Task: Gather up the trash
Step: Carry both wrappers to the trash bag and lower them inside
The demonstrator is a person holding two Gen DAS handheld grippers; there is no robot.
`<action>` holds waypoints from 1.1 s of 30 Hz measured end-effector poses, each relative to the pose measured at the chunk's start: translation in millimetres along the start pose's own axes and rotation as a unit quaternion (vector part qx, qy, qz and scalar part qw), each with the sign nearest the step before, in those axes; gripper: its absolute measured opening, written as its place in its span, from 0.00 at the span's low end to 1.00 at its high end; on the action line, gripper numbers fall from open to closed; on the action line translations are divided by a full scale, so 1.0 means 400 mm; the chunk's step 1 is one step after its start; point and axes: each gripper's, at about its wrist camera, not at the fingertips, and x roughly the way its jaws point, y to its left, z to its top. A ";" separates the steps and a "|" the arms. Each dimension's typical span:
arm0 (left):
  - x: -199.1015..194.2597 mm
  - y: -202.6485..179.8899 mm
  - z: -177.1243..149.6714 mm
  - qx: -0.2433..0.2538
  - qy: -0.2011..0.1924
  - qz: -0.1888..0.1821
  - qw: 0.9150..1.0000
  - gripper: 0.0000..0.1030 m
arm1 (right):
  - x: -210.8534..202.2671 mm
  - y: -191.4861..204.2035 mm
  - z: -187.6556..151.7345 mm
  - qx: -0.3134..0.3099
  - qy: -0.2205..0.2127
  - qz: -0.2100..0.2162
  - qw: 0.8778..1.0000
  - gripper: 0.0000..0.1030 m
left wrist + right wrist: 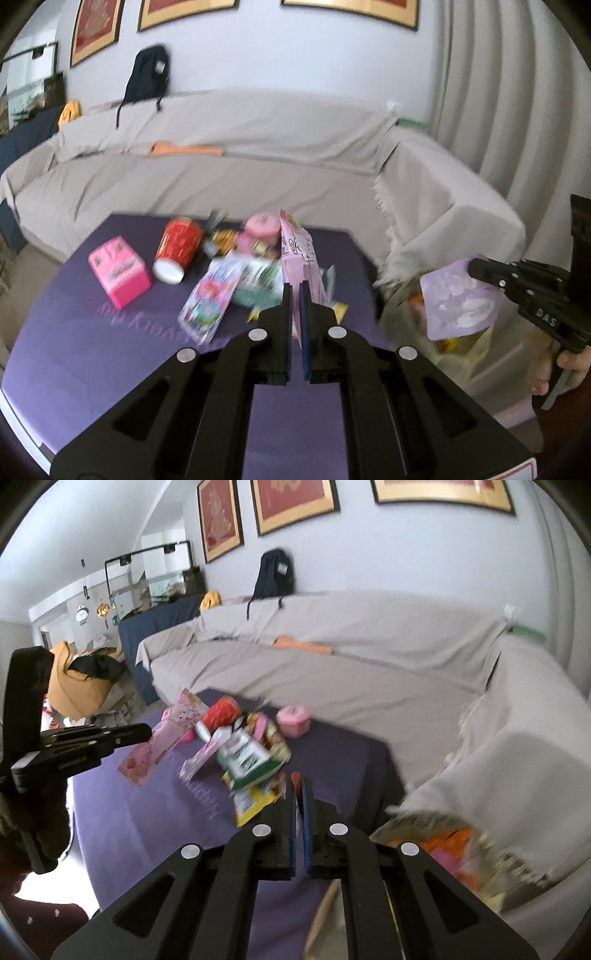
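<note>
We see a beige-covered sofa [229, 125] behind the purple-clothed table [110, 354]. A dark backpack [147, 72] rests on its backrest against the wall, below framed red pictures [295, 502]. An orange cloth [184, 149] lies on the seat

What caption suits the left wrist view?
Left gripper pinches a pink wrapper over the littered purple table.

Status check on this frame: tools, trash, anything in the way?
Left tool shut on pink carton. Right tool shut on purple tray, over trash bag. Red cup, wrappers remain on table.
</note>
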 end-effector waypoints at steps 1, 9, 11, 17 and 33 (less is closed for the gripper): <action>-0.008 -0.019 0.013 0.004 -0.008 -0.005 1.000 0.03 | -0.017 -0.010 0.014 -0.001 -0.009 -0.005 1.000 0.05; 0.018 -0.240 0.094 0.047 -0.028 -0.082 0.995 0.03 | -0.153 -0.142 0.042 0.002 -0.052 -0.075 0.996 0.05; 0.052 -0.304 0.098 0.056 -0.016 -0.107 0.993 0.03 | -0.174 -0.193 0.026 0.015 -0.050 -0.093 0.994 0.05; 0.160 -0.434 0.077 0.070 0.030 -0.161 0.984 0.03 | -0.184 -0.312 -0.045 0.052 -0.033 -0.120 0.991 0.05; 0.334 -0.429 -0.025 0.036 0.115 -0.173 0.977 0.03 | 0.049 -0.416 -0.234 0.142 0.040 -0.061 0.987 0.05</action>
